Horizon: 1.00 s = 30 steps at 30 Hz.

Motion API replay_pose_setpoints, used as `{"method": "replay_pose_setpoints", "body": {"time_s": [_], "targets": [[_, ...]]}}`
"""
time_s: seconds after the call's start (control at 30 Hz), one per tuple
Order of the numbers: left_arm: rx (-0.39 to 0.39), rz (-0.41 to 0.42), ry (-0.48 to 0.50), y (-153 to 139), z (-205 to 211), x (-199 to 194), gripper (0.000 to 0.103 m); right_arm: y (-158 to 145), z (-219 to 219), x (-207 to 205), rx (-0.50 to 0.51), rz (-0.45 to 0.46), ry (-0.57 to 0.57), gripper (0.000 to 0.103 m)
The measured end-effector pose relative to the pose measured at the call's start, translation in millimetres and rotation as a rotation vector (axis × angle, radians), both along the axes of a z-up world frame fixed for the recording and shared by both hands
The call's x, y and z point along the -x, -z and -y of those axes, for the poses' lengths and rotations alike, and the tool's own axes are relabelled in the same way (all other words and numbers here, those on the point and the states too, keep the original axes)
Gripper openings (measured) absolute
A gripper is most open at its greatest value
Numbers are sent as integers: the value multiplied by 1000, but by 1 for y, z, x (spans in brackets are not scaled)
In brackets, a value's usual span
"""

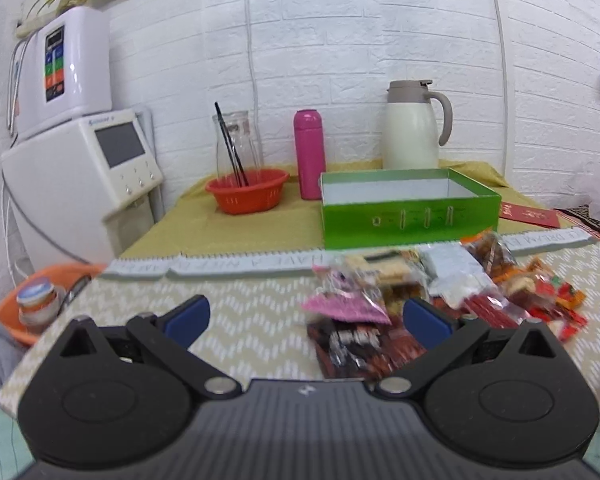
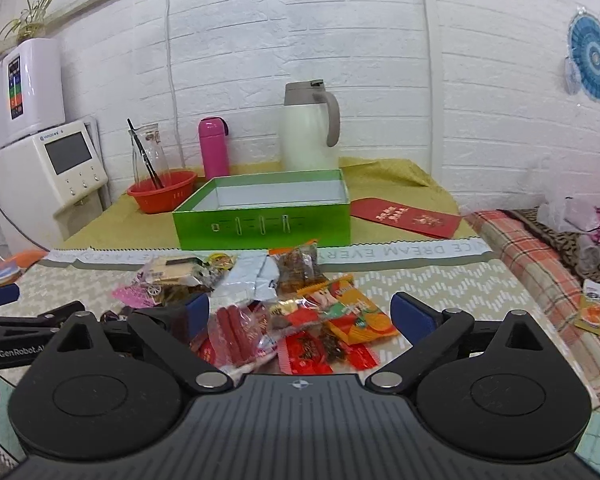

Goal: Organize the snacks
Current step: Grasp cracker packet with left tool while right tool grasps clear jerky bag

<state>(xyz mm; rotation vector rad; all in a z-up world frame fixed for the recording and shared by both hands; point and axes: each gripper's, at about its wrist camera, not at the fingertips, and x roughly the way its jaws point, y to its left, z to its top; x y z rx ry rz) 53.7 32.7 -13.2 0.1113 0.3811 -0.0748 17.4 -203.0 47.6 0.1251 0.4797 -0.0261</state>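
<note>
A pile of wrapped snacks [image 1: 428,292] lies on the patterned mat, in front of an empty green box [image 1: 408,208] with a white inside. My left gripper [image 1: 306,316] is open and empty, low over the mat at the pile's left edge, with a pink packet [image 1: 346,306] and a dark packet [image 1: 356,348] between its fingers. In the right wrist view the pile [image 2: 268,300] lies before the green box [image 2: 264,212]. My right gripper [image 2: 300,312] is open and empty over red and orange packets [image 2: 356,316].
Behind the box stand a red basket [image 2: 162,196], a glass carafe [image 2: 148,156], a pink bottle [image 2: 214,148] and a white jug [image 2: 310,132]. A red envelope [image 2: 408,216] lies right of the box. A white appliance [image 1: 80,176] stands left. A plaid cloth [image 2: 540,264] is right.
</note>
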Motion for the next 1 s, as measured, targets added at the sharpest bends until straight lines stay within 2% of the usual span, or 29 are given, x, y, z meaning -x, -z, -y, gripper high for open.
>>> {"method": "replay_pose_setpoints", "body": {"time_s": [0.13, 0.23, 0.37, 0.53, 0.67, 0.8, 0.93, 1.0], "targets": [[43, -20, 32, -1, -8, -39, 103, 8, 4, -27, 10, -20, 45, 103], [53, -66, 23, 6, -11, -67, 103, 19, 11, -45, -21, -71, 62, 103], [94, -97, 91, 7, -10, -96, 103, 34, 26, -68, -174, -173, 70, 103], [72, -153, 152, 10, 12, -129, 103, 53, 38, -86, -323, -273, 112, 103], [31, -173, 192, 20, 30, -143, 103, 55, 28, -95, -246, -287, 121, 103], [-14, -209, 212, 35, 42, -152, 103, 53, 21, -102, -216, -299, 115, 103], [-41, -202, 278, 45, 50, -150, 103, 53, 11, -102, -173, -284, 106, 103], [-74, -204, 272, 49, 54, -150, 103, 59, 5, -109, -140, -299, 86, 103]]}}
